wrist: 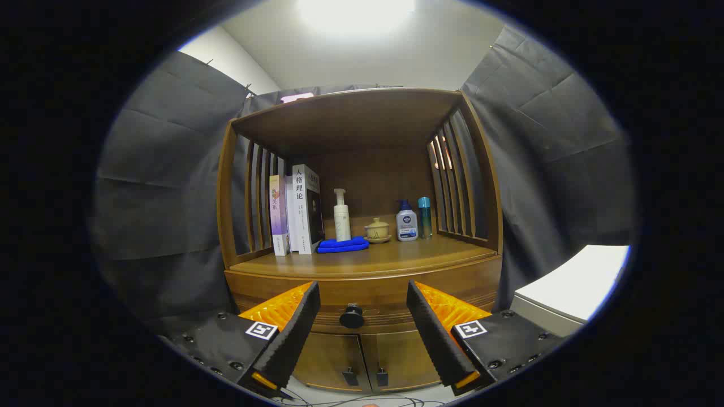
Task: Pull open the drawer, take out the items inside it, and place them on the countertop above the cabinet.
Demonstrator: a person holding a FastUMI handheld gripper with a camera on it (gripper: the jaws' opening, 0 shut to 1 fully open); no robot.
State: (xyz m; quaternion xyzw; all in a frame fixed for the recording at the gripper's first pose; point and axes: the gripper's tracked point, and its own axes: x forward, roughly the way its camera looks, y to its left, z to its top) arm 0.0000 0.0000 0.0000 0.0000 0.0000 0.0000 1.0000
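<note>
A brown wooden cabinet stands ahead with its countertop [390,257] under a slatted shelf. Its drawer [367,297] is closed, with a round black knob [352,316] on the front. My gripper [362,299] is open, and the knob sits between and a little beyond the two fingers, apart from both. Nothing is held. The drawer's contents are hidden.
On the countertop stand books [297,209], a white pump bottle [341,216], a folded blue cloth [342,245], a small lidded cup [377,230], a blue-capped bottle [406,221] and a teal bottle [425,217]. Two lower doors [362,356] sit under the drawer. A white-topped box [571,288] stands to the right.
</note>
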